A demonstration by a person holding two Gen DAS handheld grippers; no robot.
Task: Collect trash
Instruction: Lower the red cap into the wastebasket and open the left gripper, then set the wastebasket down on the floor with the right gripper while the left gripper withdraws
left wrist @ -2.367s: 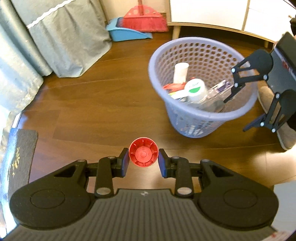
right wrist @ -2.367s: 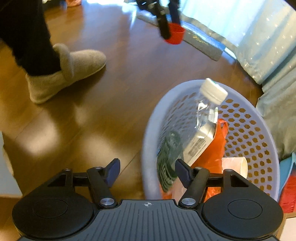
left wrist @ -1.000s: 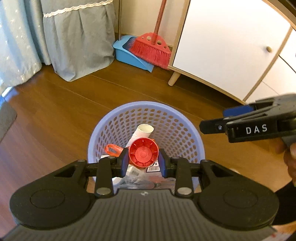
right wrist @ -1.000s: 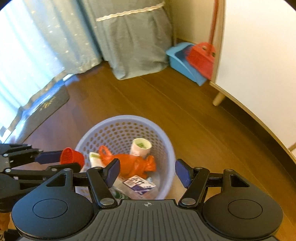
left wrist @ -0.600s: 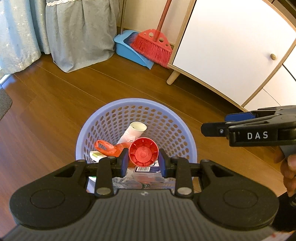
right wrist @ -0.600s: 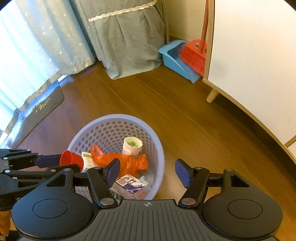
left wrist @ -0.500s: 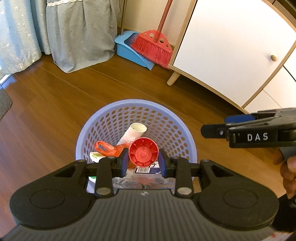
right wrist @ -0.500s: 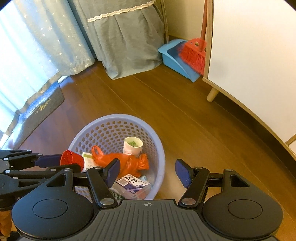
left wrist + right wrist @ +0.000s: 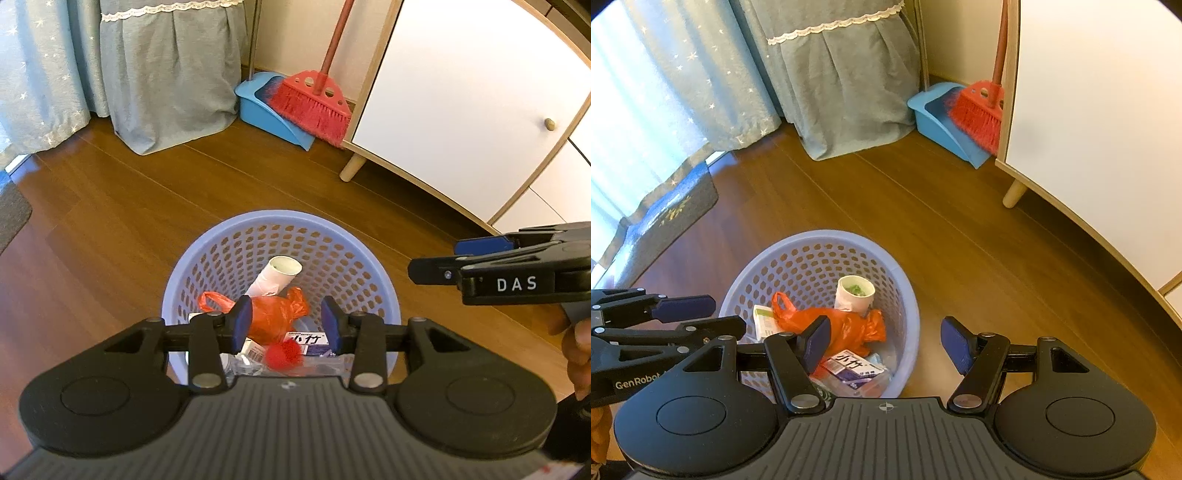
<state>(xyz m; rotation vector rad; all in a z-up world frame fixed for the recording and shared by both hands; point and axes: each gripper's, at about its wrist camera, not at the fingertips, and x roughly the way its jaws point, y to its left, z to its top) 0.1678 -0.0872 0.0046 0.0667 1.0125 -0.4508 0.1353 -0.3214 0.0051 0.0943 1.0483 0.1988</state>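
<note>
1. Left wrist view: the left gripper (image 9: 286, 325) hangs above the lilac basket (image 9: 373, 266) with its jaws spread and nothing between them. A blurred red cup (image 9: 282, 355) sits just below the fingers, over the carton (image 9: 308, 339) and beside the orange bag (image 9: 275, 317); whether it has landed or is mid-fall cannot be told. A white paper cup (image 9: 275, 278) leans against the basket's far wall. This drop looks done, and no loose trash shows on the wooden floor (image 9: 147, 206) in view.

2. Right wrist view: the right gripper (image 9: 884, 341) is held level over the basket's (image 9: 908, 295) right edge, jaws wide apart and empty. The left gripper (image 9: 701, 314) reaches in from the left above the rim. The red cup is not visible here. The floor (image 9: 960, 229) around the basket, up to the dustpan (image 9: 945, 122) and broom (image 9: 979, 114), looks clear, so collecting seems near its end, judging only from what is in view.
</note>
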